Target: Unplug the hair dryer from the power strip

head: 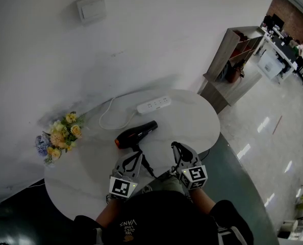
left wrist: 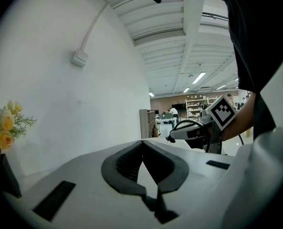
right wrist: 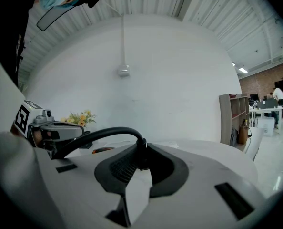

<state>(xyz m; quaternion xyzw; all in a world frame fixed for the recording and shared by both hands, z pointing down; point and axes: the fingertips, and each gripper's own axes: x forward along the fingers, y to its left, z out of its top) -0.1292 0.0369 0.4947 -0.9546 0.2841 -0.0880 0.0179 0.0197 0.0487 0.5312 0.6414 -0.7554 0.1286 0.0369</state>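
Observation:
The black hair dryer (head: 136,134) lies on the round white table (head: 202,121), nozzle toward the white power strip (head: 153,104) at the far edge. Nothing black is plugged into the strip. My right gripper (head: 177,147) is shut on the dryer's black plug (right wrist: 140,157), and the black cord (right wrist: 98,135) arcs away to the left. My left gripper (head: 134,156) sits just below the dryer's handle, its jaws shut with nothing between them (left wrist: 142,143). The left gripper view shows the right gripper (left wrist: 194,130) beside it.
A bunch of yellow and purple flowers (head: 59,137) stands at the table's left. The strip's white cord (head: 108,117) loops across the tabletop. A wooden shelf (head: 233,60) stands against the wall at the right. The person's dark sleeves are at the near edge.

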